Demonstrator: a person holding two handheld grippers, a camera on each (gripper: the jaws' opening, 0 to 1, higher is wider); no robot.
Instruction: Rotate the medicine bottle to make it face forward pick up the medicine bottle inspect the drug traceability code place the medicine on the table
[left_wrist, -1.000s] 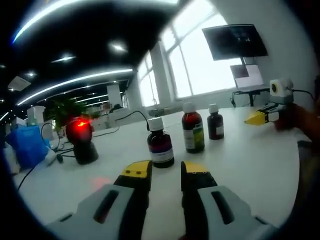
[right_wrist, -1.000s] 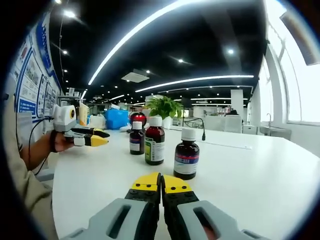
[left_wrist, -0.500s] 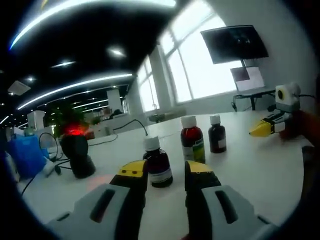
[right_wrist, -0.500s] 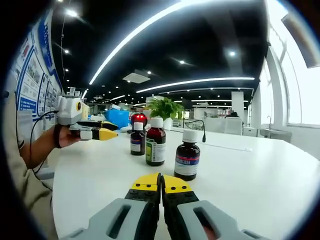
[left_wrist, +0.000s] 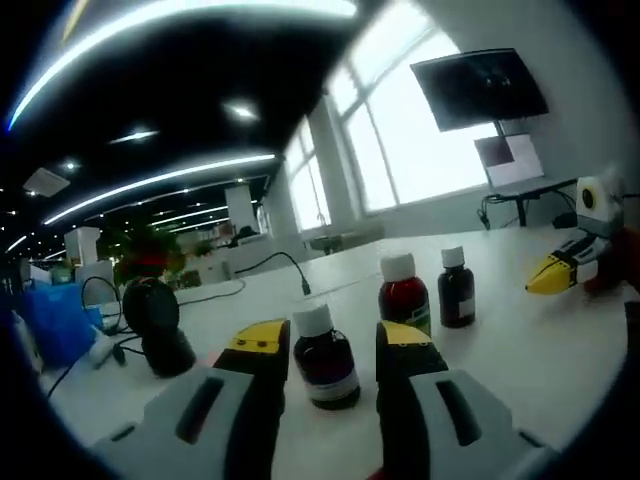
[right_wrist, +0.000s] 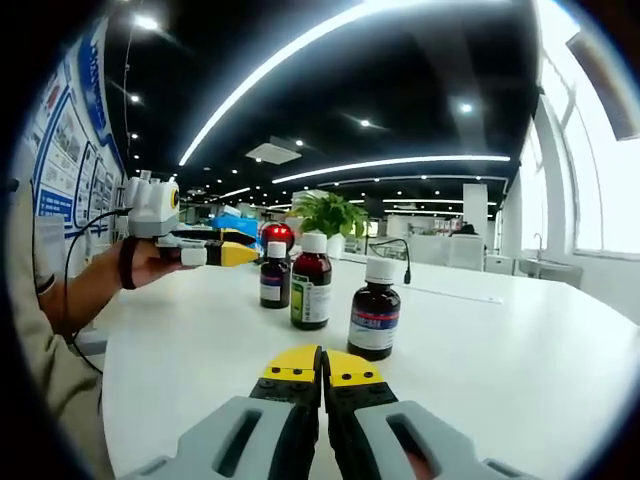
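The left gripper (left_wrist: 333, 345) had closed in on the nearest dark brown medicine bottle with a white cap (left_wrist: 324, 356), which now stood upright between its yellow-tipped jaws, parted and not yet touching it. Two more brown bottles (left_wrist: 404, 294) (left_wrist: 456, 288) stood just beyond on the white counter (left_wrist: 520, 345). A black scanner (left_wrist: 158, 325) sat toward the counter's far side. The right gripper (right_wrist: 322, 368) rested with jaws pressed together, empty.
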